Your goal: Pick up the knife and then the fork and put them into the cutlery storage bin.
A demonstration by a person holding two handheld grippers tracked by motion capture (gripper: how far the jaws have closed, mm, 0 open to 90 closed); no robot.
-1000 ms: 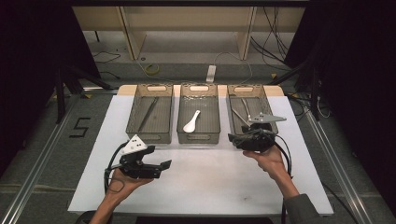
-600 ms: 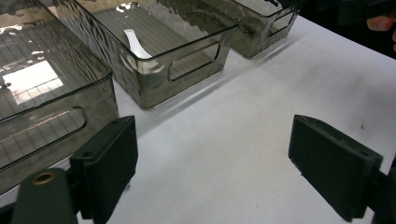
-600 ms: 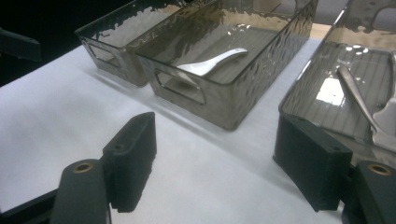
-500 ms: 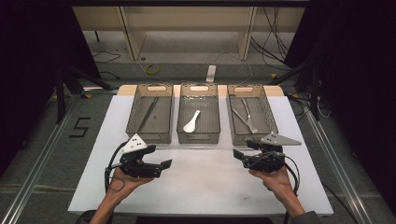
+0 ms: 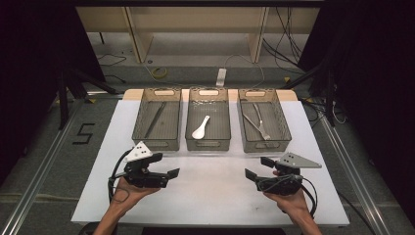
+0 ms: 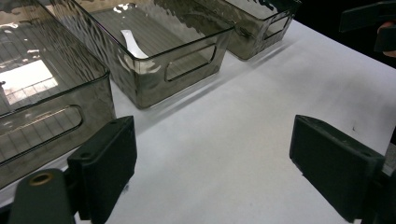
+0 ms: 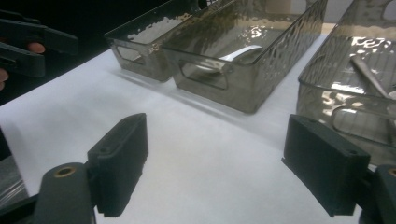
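Note:
Three smoky clear bins stand in a row at the far side of the white table (image 5: 215, 196). A dark slim utensil (image 5: 155, 119) lies in the left bin (image 5: 157, 145). The middle bin (image 5: 208, 145) contains a white spoon (image 5: 200, 128) (image 6: 133, 44) (image 7: 240, 51), and metal tongs (image 5: 257, 121) (image 7: 369, 77) lie in the right bin (image 5: 266, 147). My left gripper (image 5: 167, 165) (image 6: 212, 156) hovers near the table's front left, open and empty. At the front right, my right gripper (image 5: 257, 168) (image 7: 215, 154) is open with nothing between its jaws, which have just been opening.
The table's near half between the two grippers is bare white surface. Beyond the bins are a wooden shelf frame (image 5: 195, 29), cables and a power strip (image 5: 221, 77) on the floor. Metal rails (image 5: 342, 161) run along both sides of the table.
My right gripper has drawn back from the right bin's front toward the near edge and sunk a little, its jaws spreading wider. The left gripper has stayed put.

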